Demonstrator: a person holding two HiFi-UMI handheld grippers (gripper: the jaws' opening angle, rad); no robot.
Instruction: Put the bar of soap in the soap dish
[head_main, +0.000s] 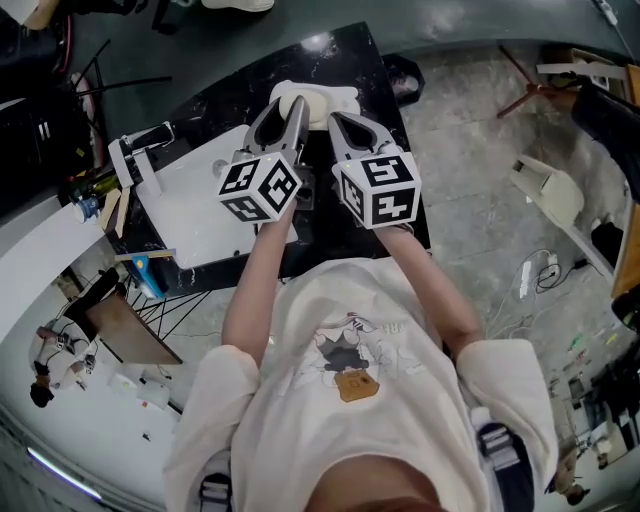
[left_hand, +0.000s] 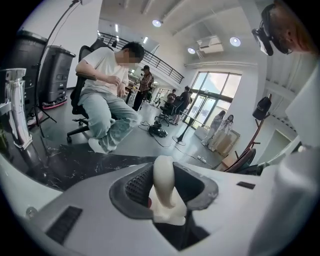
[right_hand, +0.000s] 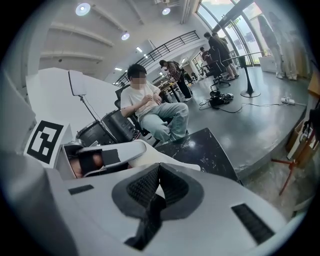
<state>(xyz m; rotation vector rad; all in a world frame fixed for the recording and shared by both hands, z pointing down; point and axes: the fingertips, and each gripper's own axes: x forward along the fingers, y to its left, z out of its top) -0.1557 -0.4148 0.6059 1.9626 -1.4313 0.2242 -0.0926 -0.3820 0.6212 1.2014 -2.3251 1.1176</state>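
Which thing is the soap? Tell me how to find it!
Find the black marble table in front of the person. Over its far end, the left tool grips the bar of soap between its dark ribbed pads. It is the smooth, cream, rounded lump; the right tool beside it is shut and holds nothing.

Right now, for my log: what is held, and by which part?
Left gripper pinches the bar of soap across its flat faces; right gripper holds nothing.
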